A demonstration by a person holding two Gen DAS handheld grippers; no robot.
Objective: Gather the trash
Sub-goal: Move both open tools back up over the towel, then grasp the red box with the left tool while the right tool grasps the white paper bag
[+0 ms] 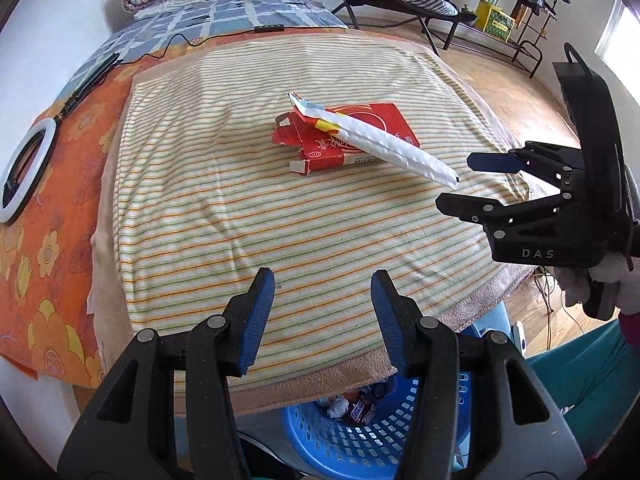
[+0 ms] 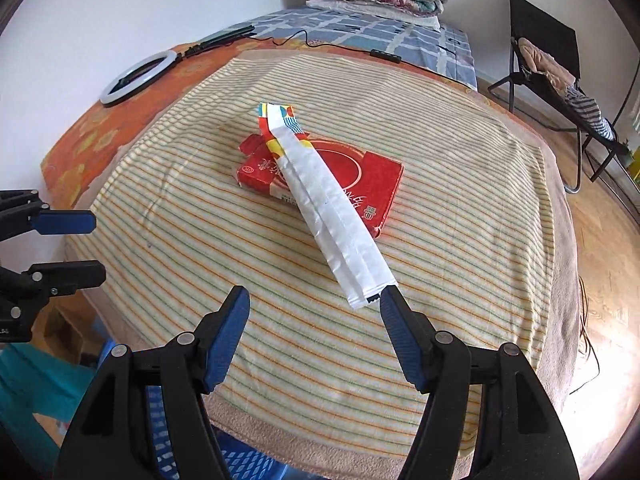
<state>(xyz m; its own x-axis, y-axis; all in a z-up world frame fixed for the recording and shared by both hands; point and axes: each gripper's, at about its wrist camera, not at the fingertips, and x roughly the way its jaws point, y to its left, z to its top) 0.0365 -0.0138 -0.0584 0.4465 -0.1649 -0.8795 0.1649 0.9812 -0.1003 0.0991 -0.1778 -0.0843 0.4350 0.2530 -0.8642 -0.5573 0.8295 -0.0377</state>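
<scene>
With wrappers already in the blue basket at lower frame, both grippers' jaws spread empty as a red carton and white wrapper await at centre of the striped bed.

Black gripper — blue pads, perhaps ribbed.

A flattened red cardboard box with a white ring motif and torn, open end flaps lies flat near the middle of a cream towel with orange and green stripes. Across its top rests a long, narrow, creased white foil wrapper, printed red, yellow and blue at its far end; its near end overhangs the box above the towel. Below the towel's near edge stands a blue perforated plastic basket holding crumpled wrappers.
</scene>
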